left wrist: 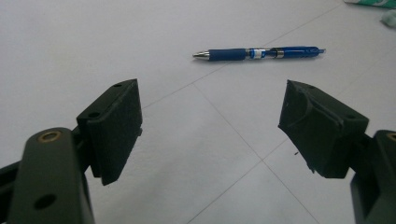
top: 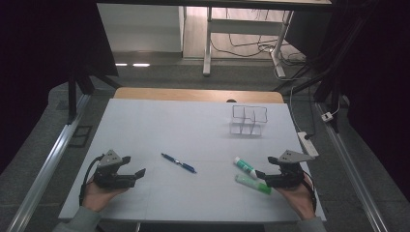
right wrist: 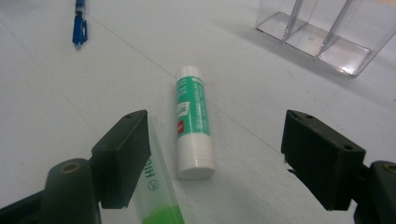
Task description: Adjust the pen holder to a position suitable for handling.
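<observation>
At the left of the white table, the left gripper rests low in the person's hand with its jaws spread wide and nothing between them. Ahead of it, well apart, lies a blue pen; in the left gripper view the pen sits crosswise beyond the open jaws, its metal tip pointing to that view's left. Farther right, a green-and-white glue stick lies flat just beside the right gripper, and a green highlighter lies near it, closer to the person, touching or nearly touching the jaw tips. In the right gripper view the glue stick lies between the lines of the two wide-open jaws, just ahead of them, cap end nearest the camera, while the highlighter runs beside and partly behind the left jaw. That gripper holds nothing. Toward the table's far right corner stands a clear acrylic organizer, divided into compartments, well apart from both grippers.
</observation>
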The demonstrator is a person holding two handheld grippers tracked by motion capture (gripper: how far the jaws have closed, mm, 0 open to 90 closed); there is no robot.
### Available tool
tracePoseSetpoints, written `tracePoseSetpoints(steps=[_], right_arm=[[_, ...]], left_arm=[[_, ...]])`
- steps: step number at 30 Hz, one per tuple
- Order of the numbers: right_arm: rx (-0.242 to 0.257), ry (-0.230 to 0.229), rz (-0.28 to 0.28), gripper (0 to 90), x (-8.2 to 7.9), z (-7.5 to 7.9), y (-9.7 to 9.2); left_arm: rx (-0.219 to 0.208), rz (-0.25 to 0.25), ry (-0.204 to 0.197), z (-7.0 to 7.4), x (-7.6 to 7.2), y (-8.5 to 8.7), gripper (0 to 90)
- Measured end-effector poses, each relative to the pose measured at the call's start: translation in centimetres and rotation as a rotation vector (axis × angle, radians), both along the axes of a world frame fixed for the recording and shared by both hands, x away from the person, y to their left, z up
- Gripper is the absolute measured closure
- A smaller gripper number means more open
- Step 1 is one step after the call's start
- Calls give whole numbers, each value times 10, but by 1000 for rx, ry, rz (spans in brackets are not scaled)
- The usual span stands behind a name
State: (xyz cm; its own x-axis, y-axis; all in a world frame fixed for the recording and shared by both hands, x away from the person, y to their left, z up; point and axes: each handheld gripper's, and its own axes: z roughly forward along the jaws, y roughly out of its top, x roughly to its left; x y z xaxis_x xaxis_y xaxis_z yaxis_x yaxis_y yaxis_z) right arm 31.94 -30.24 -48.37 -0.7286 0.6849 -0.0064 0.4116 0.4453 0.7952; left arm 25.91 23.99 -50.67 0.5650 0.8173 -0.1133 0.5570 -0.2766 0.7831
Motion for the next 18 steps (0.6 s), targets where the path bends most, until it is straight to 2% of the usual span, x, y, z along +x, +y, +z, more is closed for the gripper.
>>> tracePoseSetpoints(steps=[5, 12, 18], right_arm=[[-2, 4, -11, 240, 5, 3, 1], [-17, 6, -24, 249, 19, 11, 6], [-20, 27, -75, 259, 33, 16, 6]], left_arm=[[2, 0, -2, 0, 0, -1, 208], [-7, 16, -3, 0, 0, 2, 208], [-6, 9, -2, 0, 0, 1, 208]])
